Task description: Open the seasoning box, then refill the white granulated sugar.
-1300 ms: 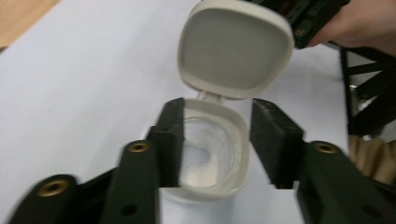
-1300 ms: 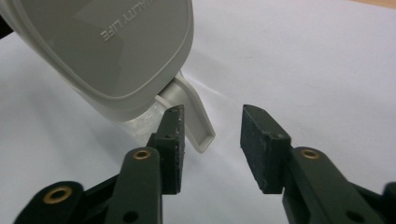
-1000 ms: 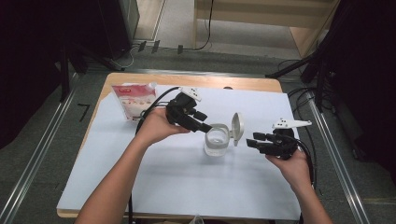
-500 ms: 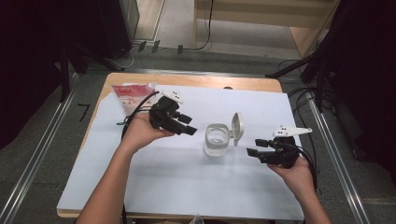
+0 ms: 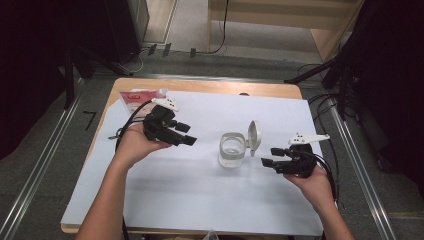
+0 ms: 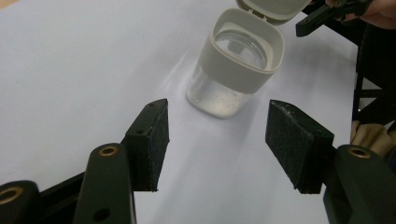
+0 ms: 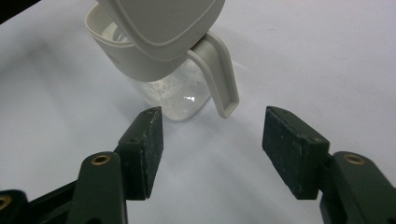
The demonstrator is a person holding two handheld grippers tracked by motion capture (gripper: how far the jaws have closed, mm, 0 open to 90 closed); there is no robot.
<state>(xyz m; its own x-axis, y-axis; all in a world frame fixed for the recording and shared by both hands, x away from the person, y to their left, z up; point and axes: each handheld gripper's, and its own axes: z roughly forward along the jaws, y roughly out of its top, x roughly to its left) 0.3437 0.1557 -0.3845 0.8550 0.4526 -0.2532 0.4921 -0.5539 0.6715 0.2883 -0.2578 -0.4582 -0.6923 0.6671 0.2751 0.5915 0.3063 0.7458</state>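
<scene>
The jar [image 5: 233,150] stands upright on the bench [image 5: 190,195] with its lid [image 5: 253,134] flipped up, leaving the mouth accessible; the left hand-held gripper [image 5: 184,135] and right hand-held gripper [image 5: 270,157] flank it, clear of contact. Both sets of jaws have just been opening and hold nothing.

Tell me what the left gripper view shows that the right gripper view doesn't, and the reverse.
Left gripper view alone: the jar's open mouth seen from above, and the other gripper beyond it at the top right.
Right gripper view alone: the underside of the flipped-up lid and its latch tab hanging down.
Both: the clear jar with its pale collar on the white sheet, framed by two black jaws standing apart with nothing between them.
</scene>
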